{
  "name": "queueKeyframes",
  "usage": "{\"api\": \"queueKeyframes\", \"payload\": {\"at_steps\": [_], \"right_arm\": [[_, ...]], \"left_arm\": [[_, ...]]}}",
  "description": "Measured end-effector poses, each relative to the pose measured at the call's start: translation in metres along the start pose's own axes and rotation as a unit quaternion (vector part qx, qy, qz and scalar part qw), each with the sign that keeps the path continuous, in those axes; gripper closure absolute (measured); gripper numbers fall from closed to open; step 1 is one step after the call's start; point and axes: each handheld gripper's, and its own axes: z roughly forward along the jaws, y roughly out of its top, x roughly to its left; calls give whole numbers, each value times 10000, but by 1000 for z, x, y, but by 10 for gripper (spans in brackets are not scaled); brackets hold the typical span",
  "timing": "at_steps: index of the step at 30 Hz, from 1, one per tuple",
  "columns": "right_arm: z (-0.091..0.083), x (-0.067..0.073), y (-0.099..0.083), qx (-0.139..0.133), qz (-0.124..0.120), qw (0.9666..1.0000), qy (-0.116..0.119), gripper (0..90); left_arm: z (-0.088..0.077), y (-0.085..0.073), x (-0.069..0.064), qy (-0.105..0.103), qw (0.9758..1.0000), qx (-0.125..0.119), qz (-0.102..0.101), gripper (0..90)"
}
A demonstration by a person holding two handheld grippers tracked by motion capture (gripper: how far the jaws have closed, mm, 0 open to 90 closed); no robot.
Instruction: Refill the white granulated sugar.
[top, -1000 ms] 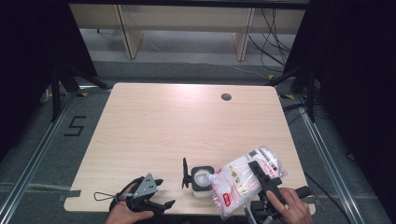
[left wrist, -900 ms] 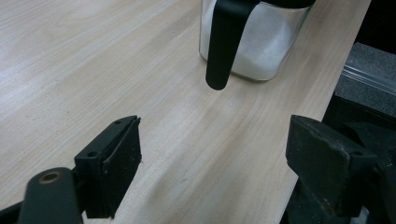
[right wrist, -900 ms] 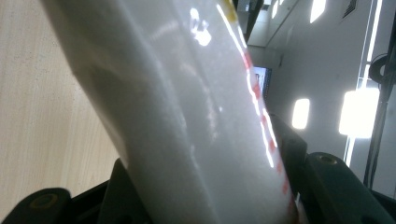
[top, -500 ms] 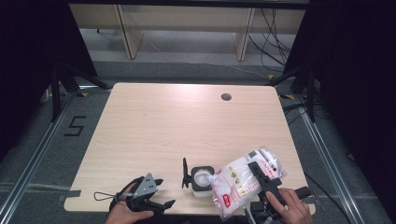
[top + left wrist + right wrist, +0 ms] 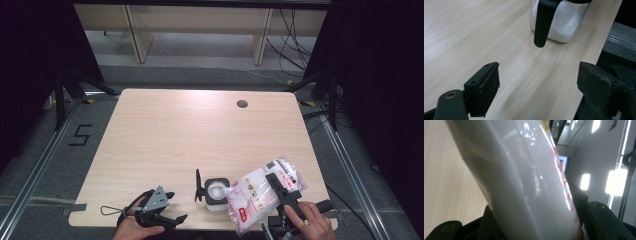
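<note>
Pour in progress, by the look of it: right gripper (image 5: 280,192) holds the bag (image 5: 260,195) of white granules tilted, low corner over the open mouth of the glass jar (image 5: 216,192). Jar sits near the desk's (image 5: 200,135) front edge, a bit right of centre. Its black lid (image 5: 198,185) stands flipped up on the jar's left side.

Progress estimate:
- Done: lid open, bag picked up and tipped onto the jar mouth.
- Jar already has white granules in the bottom part, seen through the glass in the left gripper view (image 5: 560,22). Well short of full as far as that view shows.
- Bag looks mostly full, so plenty left to pour.
- Left: finish the pour, set the bag down, close the lid.
- Cannot tell whether granules are flowing at this instant; no stream is visible.

Grippers:
- Right: jaws about halfway, clamped across the bag's body. In the right gripper view the bag (image 5: 524,185) bulges up between both jaws, pads pressing on the plastic. Grip sits near the bag's middle to upper part; bag is soft, so it may sag or slip.
- Left gripper (image 5: 162,210): at the desk's front edge, left of the jar, jaws wide apart, nothing between them, touching nothing. It points toward the jar, lid hanging in front (image 5: 544,22).
</note>
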Motion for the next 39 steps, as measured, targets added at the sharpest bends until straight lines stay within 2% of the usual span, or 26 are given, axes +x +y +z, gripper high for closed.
{"api": "queueKeyframes", "payload": {"at_steps": [1, 2, 3, 5, 6, 7, 9, 11, 12, 14, 15, 20, 21, 22, 23, 24, 25, 26, 27, 29, 30, 31, 32, 34, 36, 39], "right_arm": [[0, -2, 0, -68, -97, 9999, -41, 541], [0, -2, 0, -45, -104, 9999, -24, 541], [0, -2, 1, -6, -132, 9999, -30, 541], [0, -1, 1, -62, -139, 9999, -69, 541], [-1, -2, 1, 39, -126, 9999, -32, 541], [-1, -2, 2, 27, -111, 9999, -34, 541], [-1, -1, 2, 25, -109, 9999, -31, 541], [-1, -2, 2, 29, -114, 9999, -26, 542], [-1, -2, 1, 18, -137, 9999, -26, 542], [-1, -3, 1, 13, -138, 9999, -25, 542], [0, -2, 1, -50, -118, 9999, -68, 542], [1, -1, 0, -66, -103, 9999, -61, 545], [0, -2, 1, -32, -115, 9999, -16, 546], [1, -1, 0, -59, -94, 9999, -27, 547], [1, -2, 0, -59, -82, 9999, -25, 548], [1, -1, 0, -120, -53, 9999, -98, 548], [1, -2, 0, -80, -74, 9999, -24, 548], [1, -2, 0, -84, -59, 9999, -18, 549], [0, 0, 0, -47, 54, 10000, 31, 550], [0, 0, 0, 18, 121, 9999, 86, 552], [-1, -1, 0, 28, 100, 9999, 74, 552], [0, -2, -1, -50, 90, 9999, 25, 554], [1, -2, -2, -74, 118, 9999, 39, 555], [0, 1, -3, 0, 456, 9989, 95, 556], [0, -2, -3, -80, 293, 9995, 86, 557], [0, -2, -4, -107, 359, 9993, 91, 558]], "left_arm": [[0, 0, 1, 20, 10000, 51, 44, 177], [1, 0, 0, -28, 10000, -38, -62, 177], [1, 0, 0, -24, 10000, -30, -30, 177], [0, 0, 0, -5, 10000, 35, 20, 177], [0, 0, -1, -41, 10000, -31, -64, 177], [0, 0, 1, 14, 10000, 13, 21, 176], [1, 0, 0, -26, 10000, -29, -58, 177], [0, 0, 1, 17, 10000, 53, 57, 177], [0, 0, 0, -13, 10000, -14, -17, 177], [0, 0, 1, 10, 10000, 22, 10, 176], [1, 0, 0, -27, 10000, -31, -59, 176], [0, 0, 1, 14, 10000, 18, 6, 176], [1, 0, 0, -20, 10000, -48, -59, 177], [1, 0, -1, -20, 9999, -62, -103, 176], [0, 0, 1, 14, 10000, 47, 36, 177], [0, 0, -1, -44, 10000, -33, -24, 176], [0, 0, 1, -22, 10000, -8, 86, 177], [0, 0, 1, 22, 10000, 15, -5, 176], [1, 0, -1, -28, 9999, -72, -97, 176], [0, 0, 1, 13, 10000, 29, 22, 177], [0, 0, 0, -36, 10000, -27, 67, 177], [-1, 0, 0, -1, 10000, -3, -49, 176], [-1, 0, 0, -33, 10000, -9, -48, 176], [0, 0, 0, -13, 10000, -13, -48, 176], [-1, 0, -1, -30, 10000, -8, -44, 177], [-1, 0, 0, -42, 10000, 1, -41, 177]]}}
